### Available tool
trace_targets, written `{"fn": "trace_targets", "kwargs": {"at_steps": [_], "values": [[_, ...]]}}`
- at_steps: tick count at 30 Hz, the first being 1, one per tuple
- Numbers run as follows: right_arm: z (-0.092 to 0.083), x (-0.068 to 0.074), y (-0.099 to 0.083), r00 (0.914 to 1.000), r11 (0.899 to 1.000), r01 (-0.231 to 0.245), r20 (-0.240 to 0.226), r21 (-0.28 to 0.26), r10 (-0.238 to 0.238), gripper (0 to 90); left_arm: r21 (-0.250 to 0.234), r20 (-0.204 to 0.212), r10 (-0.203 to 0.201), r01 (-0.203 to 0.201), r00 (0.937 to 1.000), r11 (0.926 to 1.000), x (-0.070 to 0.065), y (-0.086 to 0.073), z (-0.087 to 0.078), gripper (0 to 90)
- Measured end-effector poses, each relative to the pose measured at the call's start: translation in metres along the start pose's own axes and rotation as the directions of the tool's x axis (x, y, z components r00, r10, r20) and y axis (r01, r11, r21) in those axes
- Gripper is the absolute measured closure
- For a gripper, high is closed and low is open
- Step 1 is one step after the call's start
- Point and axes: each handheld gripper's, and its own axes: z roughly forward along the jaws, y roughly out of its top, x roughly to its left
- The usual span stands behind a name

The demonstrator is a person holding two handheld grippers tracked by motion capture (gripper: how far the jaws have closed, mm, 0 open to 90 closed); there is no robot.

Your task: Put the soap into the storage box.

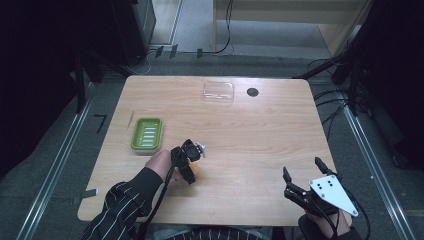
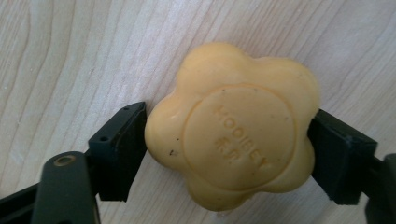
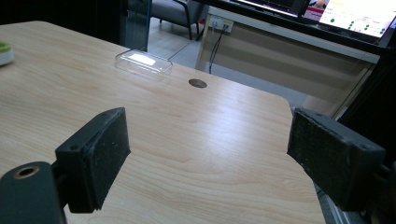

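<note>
- Yellow, flower-shaped soap (image 2: pixel 232 126) lies flat on the wooden table (image 1: pixel 240 130), toward the near left, just right of the green soap dish (image 1: pixel 147 134); in the left gripper view its stamped face is up.
- We see the left gripper (image 2: pixel 226 149) narrowed around the bar, one black pad at each side; both look to be touching the lobed edge, so we judge the grip made but shallow.
- Our worry is the outline: the pads meet rounded lobes, not flat sides. On a lift the bar could twist out or squirt sideways, since soap is slick.
- Squeezing harder to prevent that could dent the soft edge or pop the bar forward onto the table.
- The dish sits close on the left; a swing at low height could clip its rim and shove it toward the table edge.
- The clear plastic lid (image 1: pixel 218 92) at the far side, beside the dark grommet hole (image 1: pixel 252 92), is well apart and at little risk.
- The right gripper (image 1: pixel 303 171) rests near the right front corner, jaws wide apart and empty, too far off to catch a slip.
</note>
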Motion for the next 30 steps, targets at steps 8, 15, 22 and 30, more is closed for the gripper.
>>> {"fn": "trace_targets", "kwargs": {"at_steps": [8,15,22,30], "values": [[-0.0003,-0.0002,-0.0001,1.0000,1.000,-0.002,0.001,-0.001,0.002,13.3,-0.016,-0.002,-0.020,0.020,0.9998,0.9997,-0.0002,-0.0024,-0.0010,26.9],[-0.0003,-0.0001,0.0000,1.0000,1.000,-0.002,0.000,-0.001,0.002,13.3,-0.022,-0.005,-0.041,0.041,0.9991,0.9989,-0.0014,-0.0025,-0.0008,27.2],[-0.0004,-0.0002,-0.0001,1.0000,1.000,-0.004,0.000,-0.002,0.004,13.3,-0.042,-0.007,-0.051,0.051,0.9987,0.9978,-0.0012,-0.0038,-0.0007,27.3],[-0.0003,-0.0001,0.0000,1.0000,1.000,-0.003,0.001,-0.001,0.003,13.3,-0.038,-0.022,-0.042,0.041,0.9989,0.9985,-0.0019,-0.0039,-0.0018,27.3]]}}
